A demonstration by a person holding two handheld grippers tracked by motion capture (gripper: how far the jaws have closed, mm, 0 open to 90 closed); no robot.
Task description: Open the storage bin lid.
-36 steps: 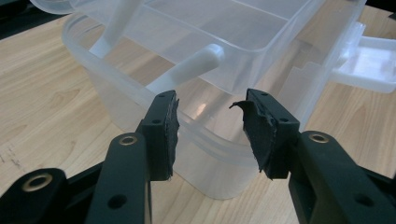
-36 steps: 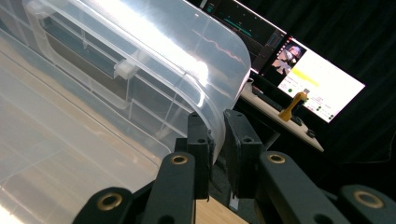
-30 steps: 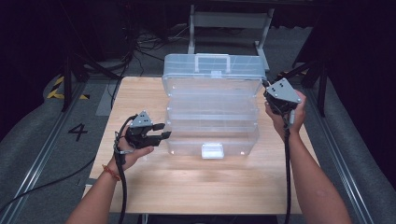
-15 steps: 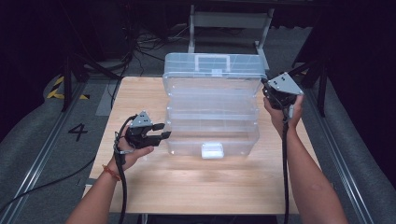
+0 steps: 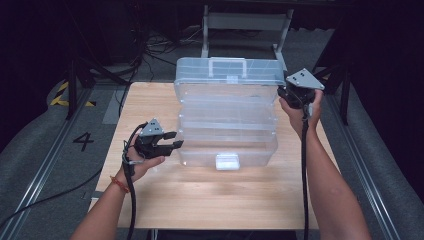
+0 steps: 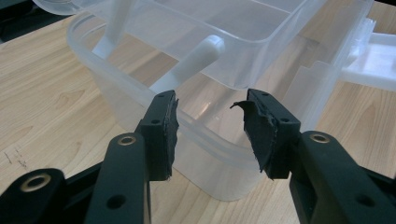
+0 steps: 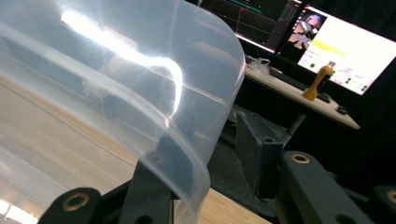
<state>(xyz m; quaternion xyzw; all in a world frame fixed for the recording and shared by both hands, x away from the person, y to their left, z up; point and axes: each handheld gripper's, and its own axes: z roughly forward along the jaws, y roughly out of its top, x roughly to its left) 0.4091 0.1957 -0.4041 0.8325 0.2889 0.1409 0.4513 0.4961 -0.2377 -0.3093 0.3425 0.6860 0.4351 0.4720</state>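
Standing mid-bench (image 5: 150, 200), the clear tiered box (image 5: 227, 117) has the left hand-held gripper (image 5: 167, 145) parted beside its base and the right hand-held gripper (image 5: 292, 92) (jaws just opening) straddling its lid rim unpinched.

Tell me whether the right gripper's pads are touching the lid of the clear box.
Cannot tell. In the right gripper view the lid edge runs between the just-opening jaws of the right gripper; one pad stands clear, the other lies behind the plastic.

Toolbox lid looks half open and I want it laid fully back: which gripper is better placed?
Probably the right gripper: it's up at the lid, jaws open astride the rim. The left gripper sits low by the base.
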